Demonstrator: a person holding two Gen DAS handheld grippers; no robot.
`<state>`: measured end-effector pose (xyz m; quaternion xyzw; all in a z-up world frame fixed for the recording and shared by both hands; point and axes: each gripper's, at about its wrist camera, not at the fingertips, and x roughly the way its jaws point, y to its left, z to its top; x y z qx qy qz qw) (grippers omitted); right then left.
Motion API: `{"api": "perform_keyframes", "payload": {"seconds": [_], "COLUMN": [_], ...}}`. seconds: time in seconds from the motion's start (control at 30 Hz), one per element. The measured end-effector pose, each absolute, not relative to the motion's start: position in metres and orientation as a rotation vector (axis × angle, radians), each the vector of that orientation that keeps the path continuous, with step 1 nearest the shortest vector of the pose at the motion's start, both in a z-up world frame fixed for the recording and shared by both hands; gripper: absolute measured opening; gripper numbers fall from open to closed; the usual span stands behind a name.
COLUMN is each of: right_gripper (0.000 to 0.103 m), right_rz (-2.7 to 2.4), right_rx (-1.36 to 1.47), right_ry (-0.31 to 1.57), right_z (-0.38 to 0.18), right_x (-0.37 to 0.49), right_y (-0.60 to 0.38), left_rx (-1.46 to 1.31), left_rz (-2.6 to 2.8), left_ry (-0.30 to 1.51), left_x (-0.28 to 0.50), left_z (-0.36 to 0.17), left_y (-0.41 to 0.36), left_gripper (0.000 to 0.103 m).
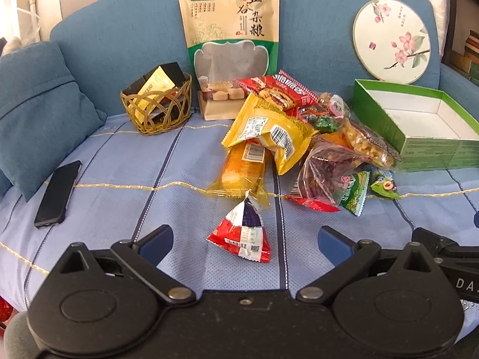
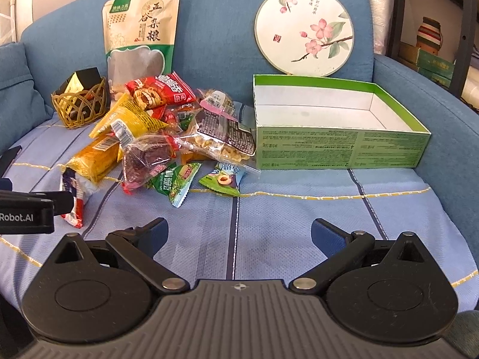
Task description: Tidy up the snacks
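Left claw [image 1: 244,242] gapes around triangular snack packet [image 1: 241,233].

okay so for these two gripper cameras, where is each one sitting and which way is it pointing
Left wrist: sits on the left gripper, low over the sofa seat, facing the backrest; its open fingers frame the triangular packet, and the right gripper's body shows at the right edge.
Right wrist: sits on the right gripper, further right, facing the empty green box; its open fingers show, with the left gripper's body at the left edge.
Shared: snack pile, grain bag, wicker basket, round fan.
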<state>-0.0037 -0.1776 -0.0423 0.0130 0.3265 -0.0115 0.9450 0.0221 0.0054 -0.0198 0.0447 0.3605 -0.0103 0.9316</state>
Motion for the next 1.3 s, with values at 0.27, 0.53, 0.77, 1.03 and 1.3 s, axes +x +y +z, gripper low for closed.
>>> {"api": "perform_keyframes", "payload": {"seconds": [0.27, 0.53, 0.77, 1.03, 1.3], "right_gripper": [0.103, 0.103, 0.103, 0.039, 0.103], "right_rz": [0.018, 0.209, 0.304, 0.317, 0.324], "right_rx": [0.048, -0.143, -0.079, -0.109, 0.005], "right_ry": [0.634, 0.63, 0.656, 0.664, 0.605], "right_z": [-0.052, -0.065, -0.075, -0.08, -0.08], "right_x": [0.007, 0.049, 0.098, 0.068, 0.057], "right_y": [-0.185, -0.2, -0.198, -0.196, -0.199], "left_rx": [0.087, -0.006, -0.055, -0.015, 0.05], "left_rz": [-0.043, -0.138, -0.297, -0.216, -0.193], "left_ry": [0.755, 0.773, 0.782, 0.792, 0.802], "left_x": [0.034, 0.035, 0.04, 0.044, 0.074], "left_z": [-0.034, -0.035, -0.026, -0.036, -0.048], "left_y": [0.008, 0.029, 0.022, 0.028, 0.034], "left_gripper": [0.103, 0.103, 0.097, 0.084, 0.101]}}
